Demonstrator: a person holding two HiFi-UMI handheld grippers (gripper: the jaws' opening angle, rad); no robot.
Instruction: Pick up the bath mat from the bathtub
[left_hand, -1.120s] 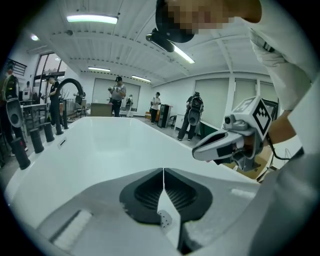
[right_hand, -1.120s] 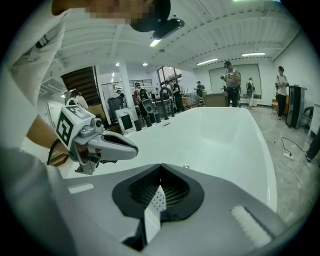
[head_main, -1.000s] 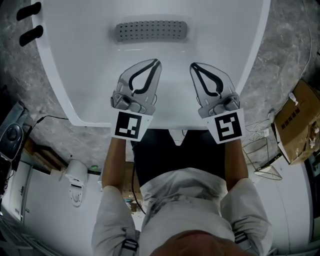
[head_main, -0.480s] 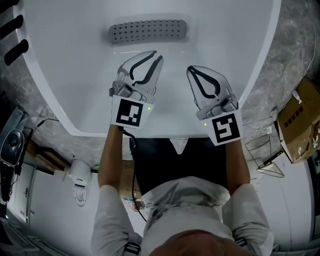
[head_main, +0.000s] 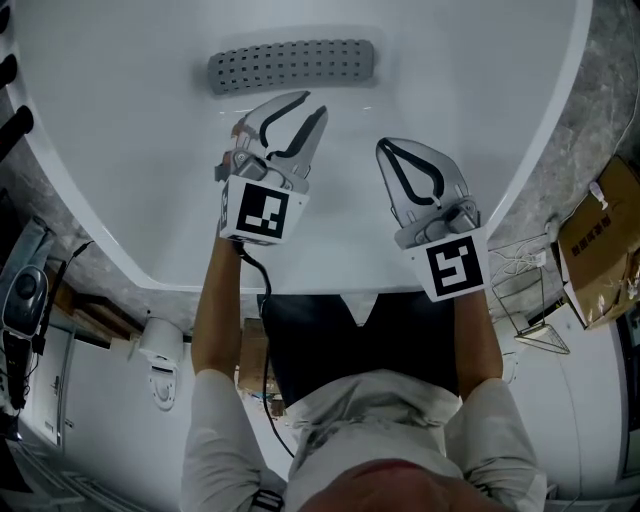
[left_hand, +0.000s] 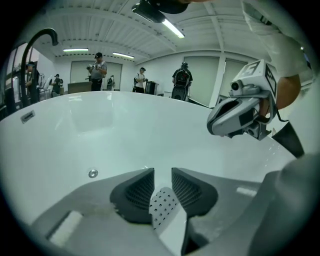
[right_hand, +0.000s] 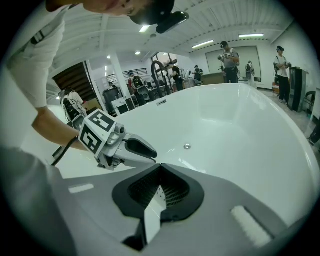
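Judging bath mat (head_main: 292, 65) limp, clingy; pinch near edge using opening, empty left hand-held gripper (head_main: 314, 104); right hand-held gripper (head_main: 382, 146) closed, empty

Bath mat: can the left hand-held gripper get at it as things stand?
Probably yes. The bath mat lies flat on the floor of the bathtub, ahead of the left hand-held gripper, nothing between them. Its jaws are opening, empty, and the right hand-held gripper is off to the side.
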